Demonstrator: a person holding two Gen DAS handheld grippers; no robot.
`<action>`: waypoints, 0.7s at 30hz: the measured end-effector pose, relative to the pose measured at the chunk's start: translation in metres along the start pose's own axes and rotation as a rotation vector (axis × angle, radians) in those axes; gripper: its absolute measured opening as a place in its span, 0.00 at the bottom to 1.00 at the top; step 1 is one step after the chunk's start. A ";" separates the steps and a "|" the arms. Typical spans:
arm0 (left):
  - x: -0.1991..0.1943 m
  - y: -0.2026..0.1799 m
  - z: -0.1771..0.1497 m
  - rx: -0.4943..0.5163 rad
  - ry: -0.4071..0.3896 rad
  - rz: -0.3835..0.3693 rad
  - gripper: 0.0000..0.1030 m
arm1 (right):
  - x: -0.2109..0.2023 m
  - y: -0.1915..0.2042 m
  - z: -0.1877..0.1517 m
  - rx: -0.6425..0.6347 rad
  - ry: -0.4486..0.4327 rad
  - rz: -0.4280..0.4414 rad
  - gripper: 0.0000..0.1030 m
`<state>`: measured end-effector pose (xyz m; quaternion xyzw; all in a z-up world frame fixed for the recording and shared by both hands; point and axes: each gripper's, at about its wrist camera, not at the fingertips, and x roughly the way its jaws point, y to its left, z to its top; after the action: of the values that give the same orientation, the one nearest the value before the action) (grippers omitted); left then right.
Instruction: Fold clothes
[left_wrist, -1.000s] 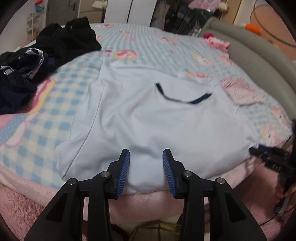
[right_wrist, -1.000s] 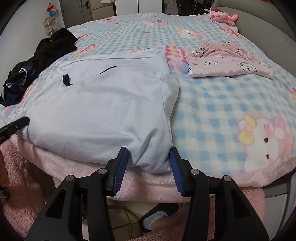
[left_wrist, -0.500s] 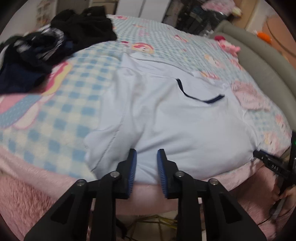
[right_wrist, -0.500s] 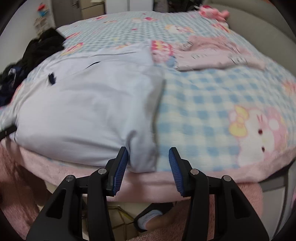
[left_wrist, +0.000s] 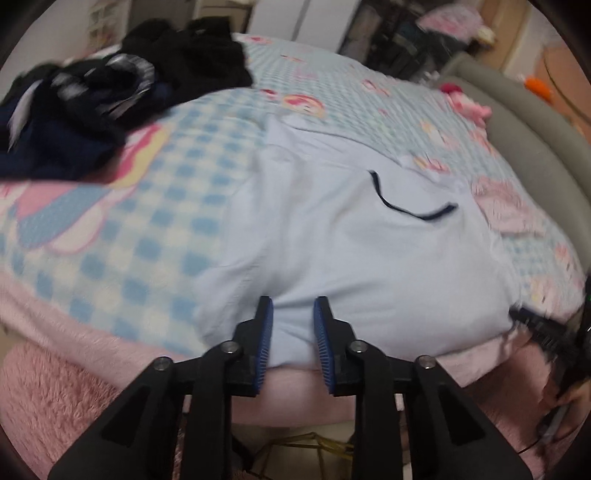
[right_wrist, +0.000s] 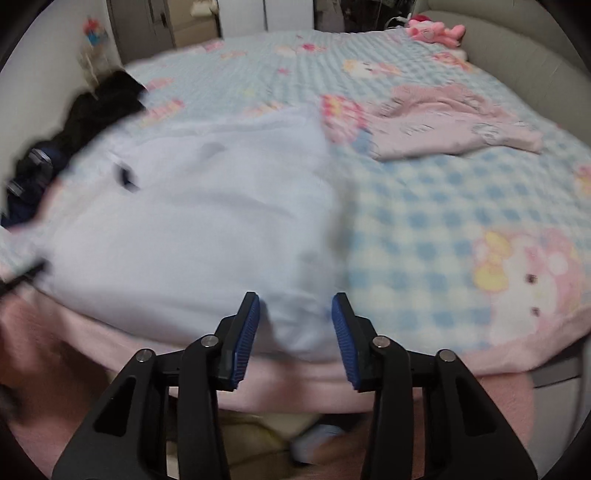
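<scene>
In the left wrist view, my left gripper (left_wrist: 291, 314) sits at the near hem of the pale blue garment (left_wrist: 369, 251), which lies flat on the checked blanket (left_wrist: 129, 229) at the bed's near edge. The jaws stand narrow with a bulge of the hem between them; the pads seem to pinch it, so I judge the cloth is held. I think this grip is at the hem because the fold will carry it toward the dark-trimmed neckline (left_wrist: 406, 210). A pile of dark clothes (left_wrist: 110, 99) waits at the far left.

In the right wrist view, my right gripper (right_wrist: 295, 314) is at the garment's (right_wrist: 192, 229) near right corner. Its jaws are closing, with the corner between them but not yet pressed. The pink garment (right_wrist: 450, 125) lies well apart.
</scene>
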<state>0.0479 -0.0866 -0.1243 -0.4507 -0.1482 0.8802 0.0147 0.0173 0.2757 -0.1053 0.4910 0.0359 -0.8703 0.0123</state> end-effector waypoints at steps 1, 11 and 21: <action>-0.004 0.004 0.001 -0.007 -0.009 0.024 0.23 | 0.003 -0.006 -0.004 -0.002 0.011 -0.033 0.39; -0.005 -0.040 0.013 0.080 -0.035 -0.164 0.36 | -0.023 0.026 0.018 -0.042 -0.045 0.061 0.41; 0.005 -0.009 0.016 0.013 0.044 -0.073 0.25 | 0.003 -0.006 -0.003 -0.039 0.038 -0.073 0.41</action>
<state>0.0311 -0.0813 -0.1170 -0.4641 -0.1585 0.8699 0.0530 0.0180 0.2822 -0.1089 0.5055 0.0708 -0.8599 -0.0106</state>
